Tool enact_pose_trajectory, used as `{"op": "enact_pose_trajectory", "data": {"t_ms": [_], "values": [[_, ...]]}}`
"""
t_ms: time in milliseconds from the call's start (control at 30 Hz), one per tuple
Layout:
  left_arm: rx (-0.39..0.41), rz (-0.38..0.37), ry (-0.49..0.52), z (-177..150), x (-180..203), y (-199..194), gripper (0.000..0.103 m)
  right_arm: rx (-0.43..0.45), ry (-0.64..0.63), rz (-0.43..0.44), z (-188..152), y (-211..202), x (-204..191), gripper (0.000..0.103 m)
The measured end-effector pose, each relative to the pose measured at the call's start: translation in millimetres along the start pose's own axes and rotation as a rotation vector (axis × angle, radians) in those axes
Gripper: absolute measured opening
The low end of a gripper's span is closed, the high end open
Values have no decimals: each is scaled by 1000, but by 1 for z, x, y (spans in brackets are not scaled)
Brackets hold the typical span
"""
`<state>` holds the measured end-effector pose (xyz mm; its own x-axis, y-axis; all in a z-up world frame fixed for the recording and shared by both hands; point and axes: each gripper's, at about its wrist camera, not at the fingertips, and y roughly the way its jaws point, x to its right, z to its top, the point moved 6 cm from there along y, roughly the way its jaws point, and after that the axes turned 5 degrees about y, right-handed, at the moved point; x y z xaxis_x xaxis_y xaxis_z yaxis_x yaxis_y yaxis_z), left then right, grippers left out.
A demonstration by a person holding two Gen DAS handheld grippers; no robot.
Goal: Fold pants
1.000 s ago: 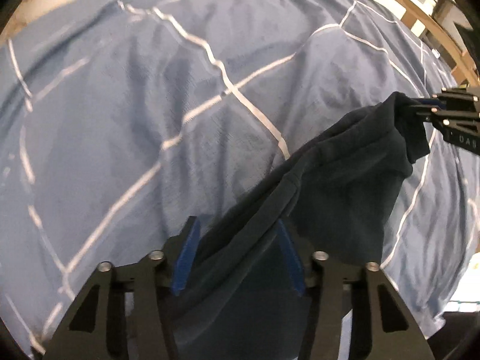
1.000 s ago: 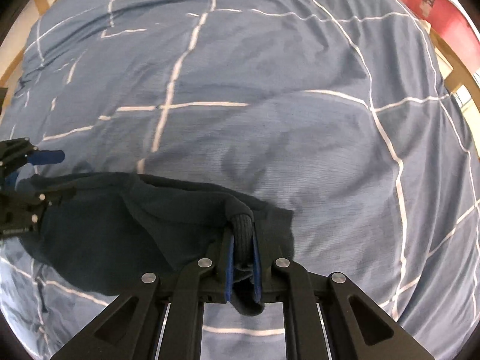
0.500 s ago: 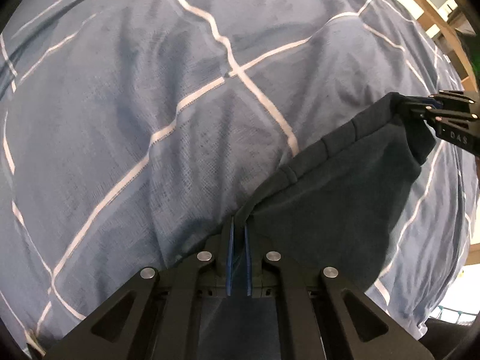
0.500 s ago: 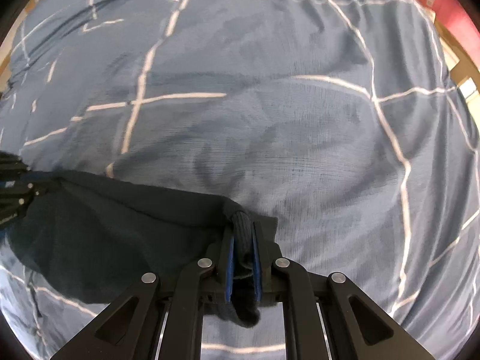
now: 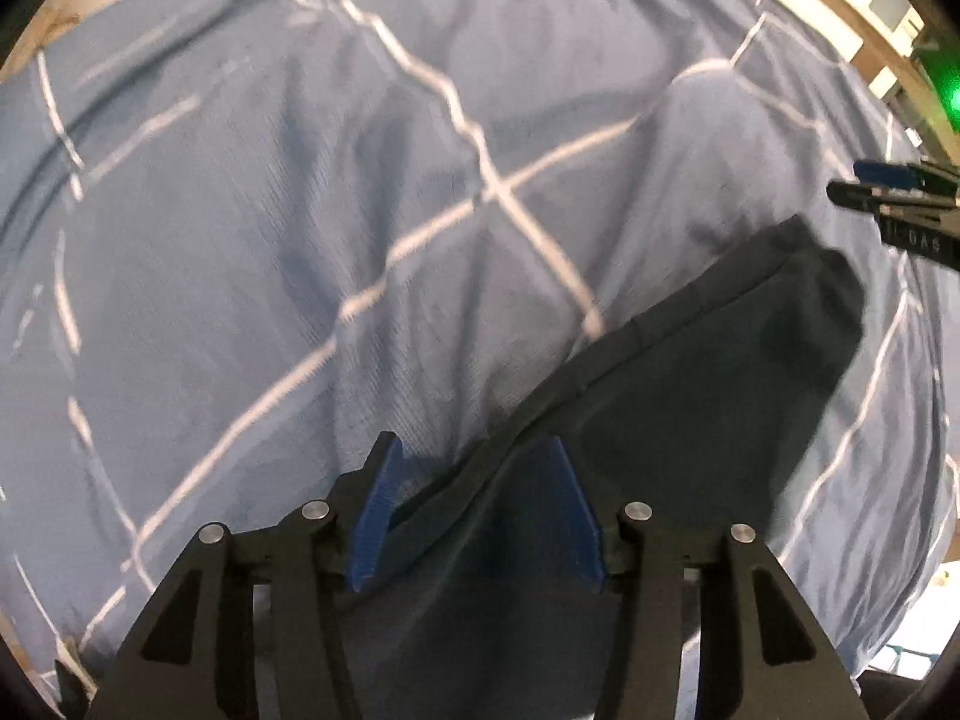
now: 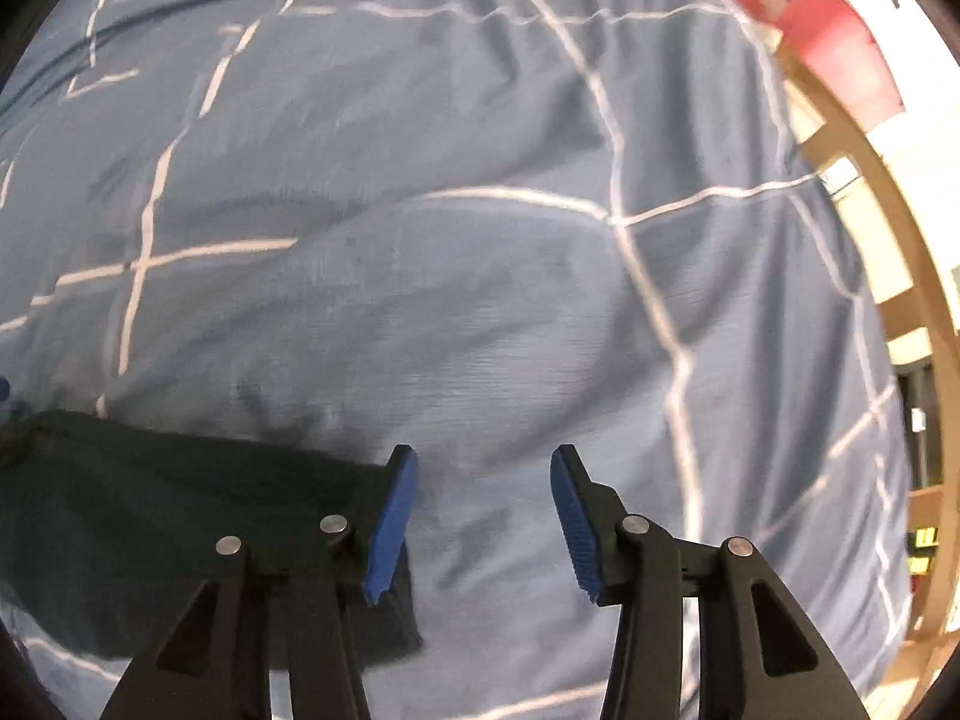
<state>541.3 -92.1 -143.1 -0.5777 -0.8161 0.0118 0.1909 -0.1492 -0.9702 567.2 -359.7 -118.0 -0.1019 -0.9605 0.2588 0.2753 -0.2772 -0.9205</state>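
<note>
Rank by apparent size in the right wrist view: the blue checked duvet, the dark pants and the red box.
1. Blue checked duvet, filling most of the view.
2. Dark pants, partly cut off.
3. Red box, farther away, so true size is unsure.

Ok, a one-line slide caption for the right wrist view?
Right gripper open above the blue checked duvet, dark pants lying flat beside its left finger.

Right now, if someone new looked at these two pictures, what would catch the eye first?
First, the dark pants, lying flat on the blue checked bedcover, low and to the right in the left wrist view. Next, both sets of jaws stand open: the left gripper with the pants' edge lying between its blue pads, the right gripper over bare cover just right of the pants. A red box sits beyond the bed's wooden frame.
</note>
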Motion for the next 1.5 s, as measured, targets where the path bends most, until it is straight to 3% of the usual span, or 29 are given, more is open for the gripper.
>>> {"op": "enact_pose_trajectory", "data": {"t_ms": [233, 367, 500, 600, 800, 967, 1033, 1067, 1100, 1133, 1267, 1500], "values": [[78, -12, -3, -35, -16, -66, 52, 87, -1, 69, -27, -66, -22, 48], [62, 29, 29, -57, -45, -79, 55, 128, -38, 152, -37, -98, -69, 50], [6, 47, 9, -99, -87, -79, 55, 150, -158, 223, -42, -108, -136, 50], [-31, 17, -44, -120, -117, -72, 55, 128, -192, 303, -41, -107, -180, 50], [-66, -78, -204, -146, -159, -44, 55, 77, -212, 375, -41, -94, -240, 50], [-104, -180, -286, -162, -162, -18, 55, 48, -176, 393, -40, -86, -256, 50], [-124, -210, -320, -165, -161, -11, 53, 35, -165, 397, -43, -84, -260, 50], [-122, -214, -334, -168, -161, -10, 46, 31, -163, 397, -43, -82, -261, 50], [-115, -200, -337, -170, -162, -11, 29, 26, -164, 396, -44, -80, -264, 50], [-108, -200, -340, -172, -162, -15, 21, 26, -165, 400, -45, -80, -266, 50], [-90, -237, -396, -182, -163, -39, 20, 30, -173, 427, -47, -79, -275, 50], [-134, -172, -450, -192, -182, -24, 21, -14, -164, 435, -41, -52, -301, 50]]}}
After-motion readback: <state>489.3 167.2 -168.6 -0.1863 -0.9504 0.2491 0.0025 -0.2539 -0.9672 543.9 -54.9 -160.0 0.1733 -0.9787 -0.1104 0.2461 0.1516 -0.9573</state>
